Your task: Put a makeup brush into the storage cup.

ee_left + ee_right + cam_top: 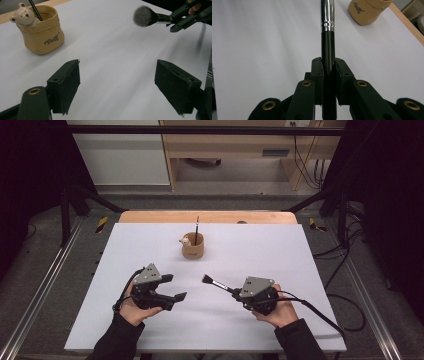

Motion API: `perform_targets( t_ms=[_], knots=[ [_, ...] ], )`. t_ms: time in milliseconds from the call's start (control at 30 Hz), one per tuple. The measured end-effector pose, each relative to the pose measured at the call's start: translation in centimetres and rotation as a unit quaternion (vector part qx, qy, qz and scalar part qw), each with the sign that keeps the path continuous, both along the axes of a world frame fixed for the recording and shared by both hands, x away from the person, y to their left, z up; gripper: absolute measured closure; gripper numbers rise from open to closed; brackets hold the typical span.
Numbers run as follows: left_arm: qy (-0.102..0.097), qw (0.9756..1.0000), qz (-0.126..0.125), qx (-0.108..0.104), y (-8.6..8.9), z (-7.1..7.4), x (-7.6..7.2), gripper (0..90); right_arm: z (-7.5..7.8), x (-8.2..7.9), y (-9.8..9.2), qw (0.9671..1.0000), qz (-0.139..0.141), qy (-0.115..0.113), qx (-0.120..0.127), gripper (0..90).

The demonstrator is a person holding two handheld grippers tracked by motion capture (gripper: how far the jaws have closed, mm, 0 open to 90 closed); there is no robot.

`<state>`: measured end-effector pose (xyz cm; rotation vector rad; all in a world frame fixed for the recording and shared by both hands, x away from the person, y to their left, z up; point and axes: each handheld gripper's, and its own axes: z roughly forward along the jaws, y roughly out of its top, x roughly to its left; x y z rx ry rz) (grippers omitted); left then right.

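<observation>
My right gripper [235, 291] [328, 65] is shut on the black handle of a makeup brush [216, 283] [328, 45]. The silver ferrule runs forward, and the grey bristle head [144, 16] points left toward the middle of the board. My left gripper [176, 287] [122, 83] stands open low over the white board, nothing between its pads [67, 83]. A tan cup [193, 247] [42, 31] [367, 10] with a small bear figure [23, 16] on its rim stands farther back. A thin black stick [197, 227] [35, 10] stands in it.
The white board [150, 250] covers most of a wooden table [150, 216]. A metal frame [45, 280] runs along both sides, and cables [345, 310] lie on the floor to the right. The right gripper [186, 15] appears at the top right of the left gripper view.
</observation>
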<state>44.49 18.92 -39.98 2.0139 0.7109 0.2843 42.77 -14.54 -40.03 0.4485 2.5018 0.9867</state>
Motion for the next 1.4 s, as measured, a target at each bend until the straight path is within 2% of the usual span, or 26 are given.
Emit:
perform_targets(
  t_ms=[300,467,633,700,867,1067,1233,1400],
  knots=[
    [-0.004,0.9996,0.018,-0.022,0.0,-0.6,-0.5,19.5,-0.7,-0.4,-0.6,0.9987,-0.018,0.005,0.047,79.5],
    [-0.005,0.9995,0.022,-0.024,-0.3,-0.8,-0.7,19.1,-1.1,-0.5,-1.0,0.9968,-0.026,0.009,0.075,79.5],
    [-0.011,0.9991,0.025,-0.033,-0.6,-0.9,-1.0,18.6,-1.4,-0.6,-1.3,0.9953,-0.034,0.011,0.090,79.5],
    [-0.012,0.9989,0.026,-0.038,-0.7,-0.9,-1.1,18.6,-1.4,-0.6,-1.4,0.9939,-0.039,0.012,0.103,79.5],
    [-0.011,0.9986,0.028,-0.044,-1.0,-1.1,-1.1,18.6,-1.5,-0.6,-1.4,0.9921,-0.045,0.009,0.116,79.5],
    [-0.005,0.9980,0.033,-0.053,-1.4,-1.4,-1.1,18.3,-1.4,-0.6,-1.5,0.9874,-0.059,0.002,0.147,79.5],
    [-0.006,0.9973,0.032,-0.066,-2.0,-1.4,-1.2,18.3,-1.5,-0.6,-1.4,0.9859,-0.064,0.001,0.155,79.5],
    [-0.010,0.9965,0.028,-0.079,-2.6,-1.2,-1.4,18.5,-1.7,-0.5,-1.2,0.9858,-0.063,0.006,0.156,79.5]
  ],
)
